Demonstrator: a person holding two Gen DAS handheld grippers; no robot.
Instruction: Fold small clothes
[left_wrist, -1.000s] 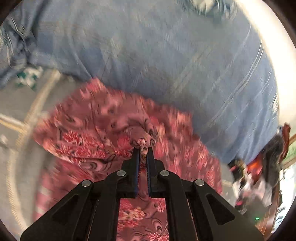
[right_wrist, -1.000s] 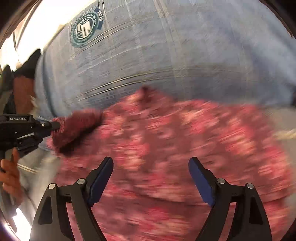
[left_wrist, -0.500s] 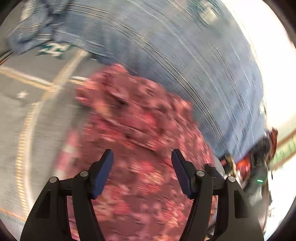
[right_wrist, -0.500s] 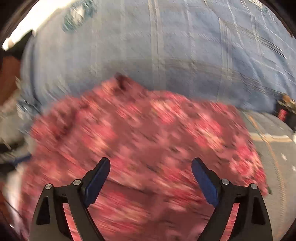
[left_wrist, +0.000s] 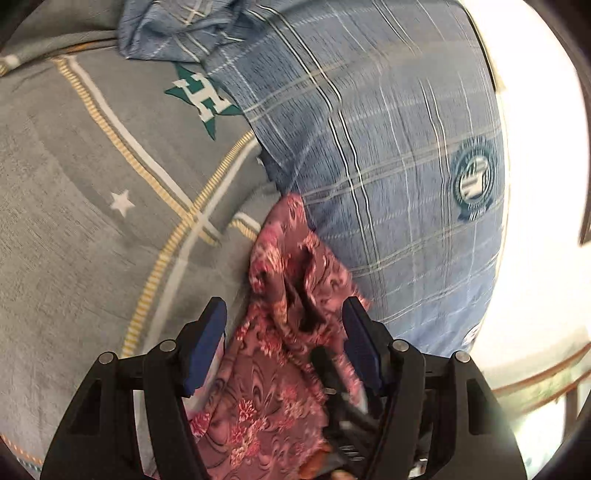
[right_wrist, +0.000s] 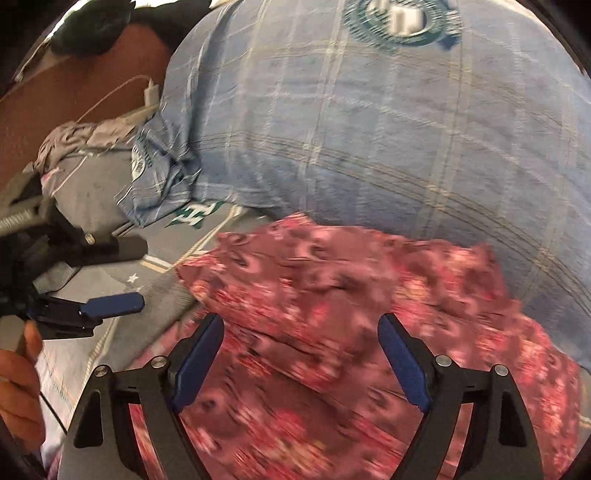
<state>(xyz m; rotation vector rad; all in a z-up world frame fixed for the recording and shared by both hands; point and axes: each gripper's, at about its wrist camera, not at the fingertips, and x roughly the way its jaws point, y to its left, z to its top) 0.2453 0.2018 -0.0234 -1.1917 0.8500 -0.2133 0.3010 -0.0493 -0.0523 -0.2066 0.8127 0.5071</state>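
The left gripper is held with its jaws parted about halfway; having just been opening, they stand apart with a raised fold of the floral garment seen between the blue pads, but nothing is pressed or gripped. The right gripper is spread wide above the same garment, and its jaws have just been closing a little; no cloth is clamped by it. Both tools are built of black angular plastic with silver rivets, and flat matte blue pads are fitted to the fingers.

The garment is a thin, limp fabric in maroon printed with pink and red flowers and swirls. It is bunched into soft ridges and lies on a grey bedsheet, with its far edge touching a blue plaid pillow. The sheet is marked with striped yellow and white bands, a small white star and a green star bearing a white letter. The pillow is plump, crossed by pale lines, and carries a round teal crest.

In the left wrist view the garment is seen end-on as a narrow, upright crumple, with a bright window at the right. In the right wrist view, blurred, it is seen broadside, spread wide. Only there are the left gripper from the side, the person's hand holding it, a reddish-brown headboard, a white cable and a grey crumpled cloth shown.
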